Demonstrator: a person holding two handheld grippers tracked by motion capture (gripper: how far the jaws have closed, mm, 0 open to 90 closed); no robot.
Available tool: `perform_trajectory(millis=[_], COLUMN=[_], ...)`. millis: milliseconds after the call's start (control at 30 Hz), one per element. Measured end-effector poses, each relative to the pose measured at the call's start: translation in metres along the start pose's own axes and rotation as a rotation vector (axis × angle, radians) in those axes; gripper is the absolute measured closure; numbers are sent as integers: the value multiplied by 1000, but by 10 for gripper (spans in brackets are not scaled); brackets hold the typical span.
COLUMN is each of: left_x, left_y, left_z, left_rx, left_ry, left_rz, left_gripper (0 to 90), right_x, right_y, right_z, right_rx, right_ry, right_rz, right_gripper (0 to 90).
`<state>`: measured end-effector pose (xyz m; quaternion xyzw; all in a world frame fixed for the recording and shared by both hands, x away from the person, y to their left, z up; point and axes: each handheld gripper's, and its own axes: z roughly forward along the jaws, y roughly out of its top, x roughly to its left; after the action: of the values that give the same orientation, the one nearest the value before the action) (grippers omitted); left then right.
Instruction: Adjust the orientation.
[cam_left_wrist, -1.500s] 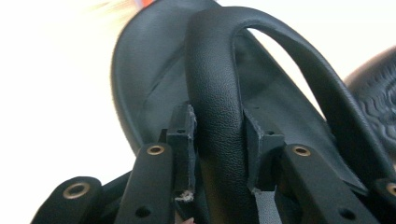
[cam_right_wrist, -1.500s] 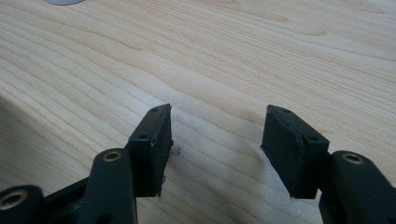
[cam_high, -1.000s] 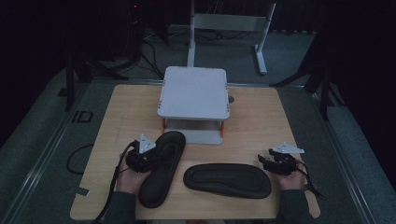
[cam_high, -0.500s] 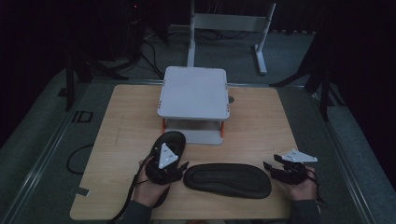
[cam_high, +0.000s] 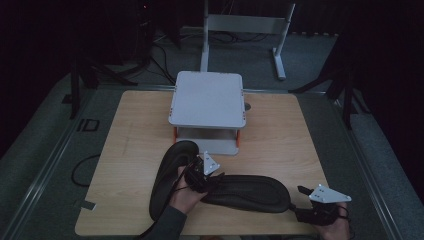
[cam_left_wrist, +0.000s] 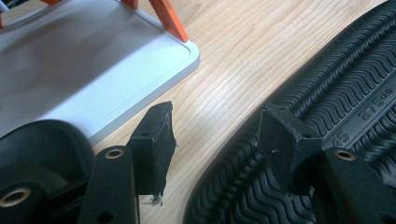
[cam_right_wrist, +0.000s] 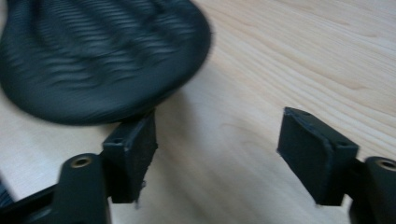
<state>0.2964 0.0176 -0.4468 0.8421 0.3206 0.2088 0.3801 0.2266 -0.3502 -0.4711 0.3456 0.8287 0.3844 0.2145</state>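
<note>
Left gripper (cam_high: 202, 172): moved right from upright insole (cam_high: 170, 175) to near-lying insole (cam_high: 247, 192), jaws open at its end; regrasp likely. Right gripper (cam_high: 305, 192): open, withdrawn near-right on table (cam_high: 130, 150).

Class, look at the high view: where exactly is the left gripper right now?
The left gripper sits near the table's front middle, jaws open, between the two black insoles, just in front of the small grey shelf stand.
</note>
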Motion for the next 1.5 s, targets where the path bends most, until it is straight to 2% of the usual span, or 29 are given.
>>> perform_trajectory(millis=[167,200,233,433,567,667,733,800,833,900,933,1000,1067,1133,1200,1300,1367,1400,1500], left_x=[-4,-5,-5,2,6,8,9,9,8,4,0,-6,-10,-14,-16,-18,-18,-21,-28], left_y=[3,3,2,5,10,12,13,13,13,12,11,10,10,10,12,17,17,24,31], left_z=[11,17,21,26,32,37,39,42,43,44,43,42,39,33,25,12,12,0,-4], left_rx=[38,66,73,94,129,148,156,164,171,184,186,176,153,117,75,16,16,-25,-45], left_ry=[1,5,0,-23,-32,-33,-65,-68,-95,-127,-138,-168,-195,-190,-177,-174,-174,-179,-189], left_rz=[13,12,9,-39,-87,-88,-103,-110,-123,-109,-84,-48,-40,-29,-14,-19,-19,-35,-36], left_gripper=[454,454,454,504,543,564,573,591,616,623,641,641,621,582,558,521,516,489,461], right_x=[8,10,12,5,-3,-12,-17,-20,-23,-29,-31,-36,-40,-40,-39,-35,-34,-30,-25], right_y=[-2,-3,-3,8,21,33,41,50,55,63,66,72,75,78,80,86,88,93,99], right_z=[0,0,2,7,14,23,30,36,38,42,44,49,53,58,63,69,71,75,81], right_rx=[7,7,4,-54,-89,-95,-107,-111,-117,-111,-106,-87,-101,-92,-91,-93,-99,-102,-106], right_ry=[36,46,60,77,64,29,24,-7,-16,-52,-66,-92,-62,-70,-56,-44,-34,-24,-5], right_rz=[-34,-48,-55,-17,7,30,48,52,64,81,82,84,114,120,121,113,115,107,100], right_gripper=[203,198,191,216,262,302,315,350,359,387,390,399,393,393,393,396,396,396,408])
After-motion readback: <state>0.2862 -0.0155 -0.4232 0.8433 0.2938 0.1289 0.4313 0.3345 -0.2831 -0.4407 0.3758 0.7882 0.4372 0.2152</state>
